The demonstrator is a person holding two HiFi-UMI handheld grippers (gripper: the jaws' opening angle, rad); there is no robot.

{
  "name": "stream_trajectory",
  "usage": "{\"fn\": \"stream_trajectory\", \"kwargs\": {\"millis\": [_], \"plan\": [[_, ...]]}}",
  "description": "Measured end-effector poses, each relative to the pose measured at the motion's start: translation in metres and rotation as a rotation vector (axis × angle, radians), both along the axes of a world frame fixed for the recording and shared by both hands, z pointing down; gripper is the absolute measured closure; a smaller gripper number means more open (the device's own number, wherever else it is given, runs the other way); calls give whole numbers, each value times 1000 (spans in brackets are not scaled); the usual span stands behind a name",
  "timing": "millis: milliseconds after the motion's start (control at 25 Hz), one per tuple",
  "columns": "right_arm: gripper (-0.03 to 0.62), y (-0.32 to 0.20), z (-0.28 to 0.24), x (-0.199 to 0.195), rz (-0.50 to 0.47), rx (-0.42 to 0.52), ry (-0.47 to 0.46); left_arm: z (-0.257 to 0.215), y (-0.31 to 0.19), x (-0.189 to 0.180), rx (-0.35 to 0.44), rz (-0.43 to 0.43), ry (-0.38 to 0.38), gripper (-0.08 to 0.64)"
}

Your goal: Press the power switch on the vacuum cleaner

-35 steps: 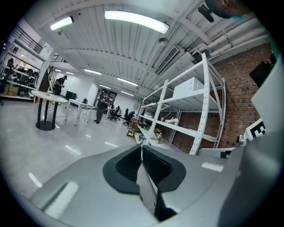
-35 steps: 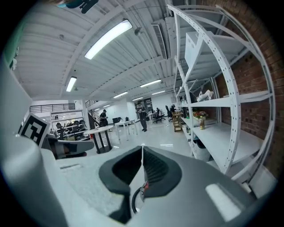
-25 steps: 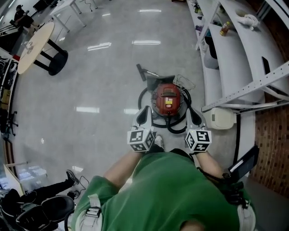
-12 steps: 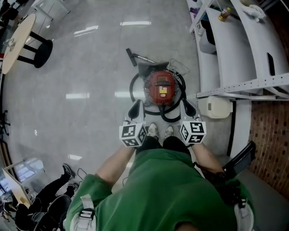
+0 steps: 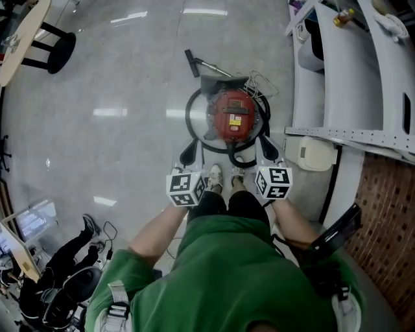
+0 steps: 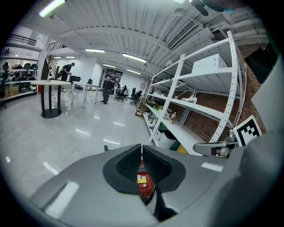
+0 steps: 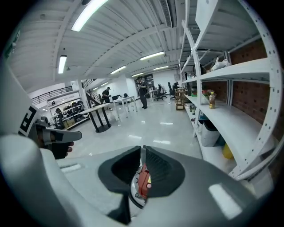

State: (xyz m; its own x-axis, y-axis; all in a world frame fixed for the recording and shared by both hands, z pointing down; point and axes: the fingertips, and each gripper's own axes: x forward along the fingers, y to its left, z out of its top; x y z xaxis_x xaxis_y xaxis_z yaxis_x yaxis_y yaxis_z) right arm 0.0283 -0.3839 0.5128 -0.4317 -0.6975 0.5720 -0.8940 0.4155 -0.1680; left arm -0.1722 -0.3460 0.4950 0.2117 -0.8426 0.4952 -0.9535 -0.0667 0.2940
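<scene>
Now I aim left gripper (image 5: 189, 154) and right gripper (image 5: 268, 151), pinched closed and empty, at the vacuum cleaner (image 5: 233, 115), twelve o'clock, for pressing.

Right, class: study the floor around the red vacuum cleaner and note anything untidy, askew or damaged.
Only mild untidiness: the black hose loops loosely round the vacuum cleaner, its wand lies flat on the floor, and thin cable is bunched beside it. No spill or damage shows.

The hall is brightly and evenly lit by ceiling strip lights (image 7: 88, 11). White glare streaks (image 5: 109, 111) are thrown on the glossy floor (image 5: 130, 71) ahead of the left gripper (image 5: 189, 153). Gripper views are strongly bent and dark-cornered at the edges.
</scene>
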Motion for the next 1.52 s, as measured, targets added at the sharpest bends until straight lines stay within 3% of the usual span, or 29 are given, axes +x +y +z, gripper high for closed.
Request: {"fn": "stream_trajectory", "kwargs": {"millis": [560,1520], "plan": [[565,-30,77,-4,-108,-101,9,74,-11,13,-122,-56,-32,552],[565,-27,222,-5,-148,-232,55,230,-10,26,-272,-73,-39,552]]}}
